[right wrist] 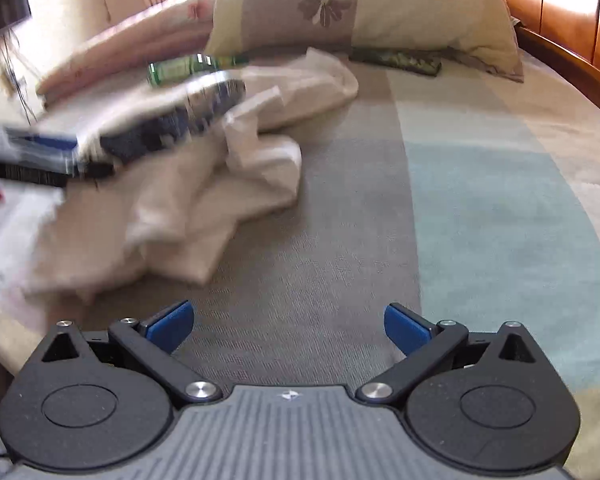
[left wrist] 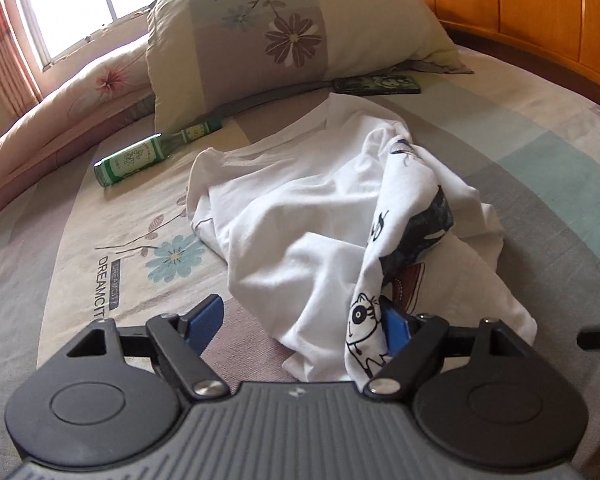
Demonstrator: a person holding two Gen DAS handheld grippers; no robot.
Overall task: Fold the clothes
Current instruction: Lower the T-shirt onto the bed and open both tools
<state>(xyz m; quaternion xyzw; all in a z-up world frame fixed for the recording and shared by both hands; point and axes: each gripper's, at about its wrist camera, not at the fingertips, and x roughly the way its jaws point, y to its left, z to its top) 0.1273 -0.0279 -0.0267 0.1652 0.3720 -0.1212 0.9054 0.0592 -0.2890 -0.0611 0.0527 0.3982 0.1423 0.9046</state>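
Shirt: white T-shirt point(left wrist: 300, 208) crumpled mid-bed point(left wrist: 520, 184), below the pillow point(left wrist: 268, 40).
Left gripper point(left wrist: 304, 320): jaws spread, a printed fold draped over one finger, not pinched.
Right gripper point(right wrist: 288, 328): released, above bare sheet beside the shirt.
Bottle point(left wrist: 148, 156): lying near the pillow.

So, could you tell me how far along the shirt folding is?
Nothing looks folded yet: the white T-shirt lies crumpled on the bed. The left gripper stands open, a printed flap draped over one finger. The right gripper is open over bare sheet. Spreading flat and every fold remain.
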